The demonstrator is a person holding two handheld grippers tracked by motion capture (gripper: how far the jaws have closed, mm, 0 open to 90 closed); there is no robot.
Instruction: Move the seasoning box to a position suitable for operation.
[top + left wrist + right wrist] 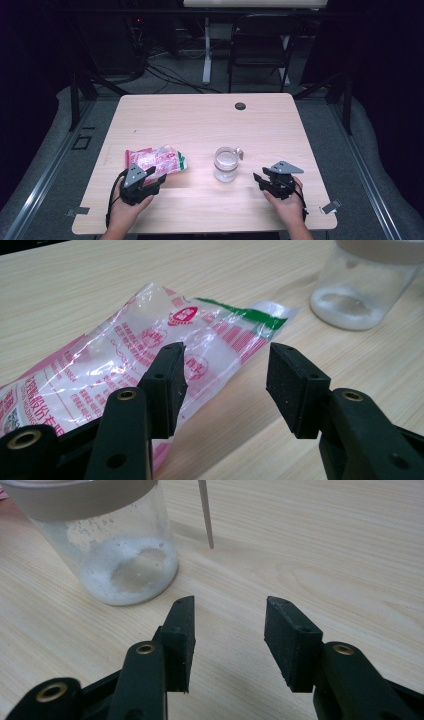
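High view: left hand-held gripper point(156, 178) gapes, released, by the crinkly pink-and-clear plastic packet point(156, 160); right hand-held gripper point(258, 178), also released, sits near the clear glass jar point(226, 164) on the pale wooden worktop point(200, 120).

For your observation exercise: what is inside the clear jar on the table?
The jar holds a thin layer of white powder at the bottom. Its grey rim band hides the top part inside.

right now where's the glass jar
In the high view the glass jar stands near the table's front middle, between the pink packet and the right claw.
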